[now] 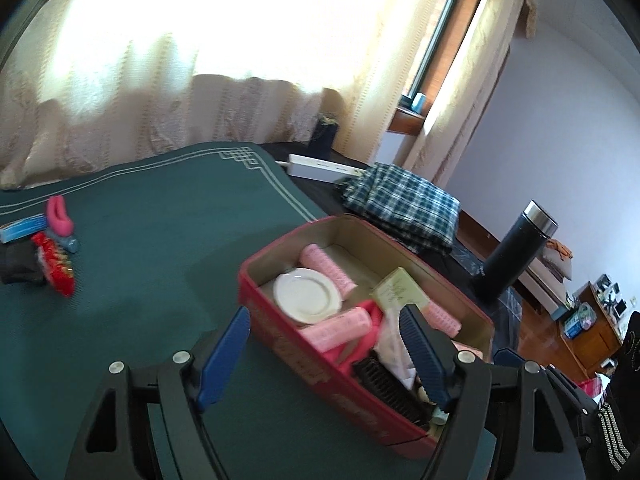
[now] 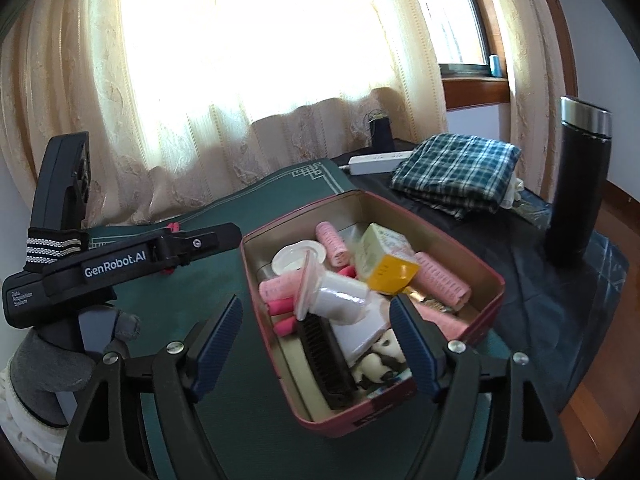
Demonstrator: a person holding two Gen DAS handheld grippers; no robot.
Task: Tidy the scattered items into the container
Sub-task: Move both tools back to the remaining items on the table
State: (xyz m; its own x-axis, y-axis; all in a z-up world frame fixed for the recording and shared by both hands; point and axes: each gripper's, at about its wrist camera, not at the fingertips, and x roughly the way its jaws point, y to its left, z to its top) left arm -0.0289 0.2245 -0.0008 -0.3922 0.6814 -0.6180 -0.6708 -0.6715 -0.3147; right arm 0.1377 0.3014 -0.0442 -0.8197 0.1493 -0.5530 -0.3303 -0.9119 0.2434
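Observation:
A red tin box [image 1: 272, 320] stands on the green mat [image 1: 140, 240]. It holds pink hair rollers [image 1: 328, 266], a white lid [image 1: 306, 294] and a black comb [image 1: 384, 384]. My left gripper [image 1: 324, 354] is open, its jaws straddling the box's near wall with nothing pressed between them. At the mat's far left lie a pink clip [image 1: 60, 216], a red packet [image 1: 54, 264] and a blue item [image 1: 24, 232]. In the right wrist view my right gripper [image 2: 316, 344] is open over the box's [image 2: 336, 424] near end, above the comb [image 2: 324, 360], a white bottle [image 2: 340, 300] and a yellow carton [image 2: 384, 260].
A black thermos [image 2: 576, 184] stands right of the box, near the table edge. Behind the box lie a folded plaid cloth [image 2: 456, 172] and a white power strip [image 2: 376, 162]. The left gripper's body [image 2: 116, 268] fills the left side. A curtain hangs behind the table.

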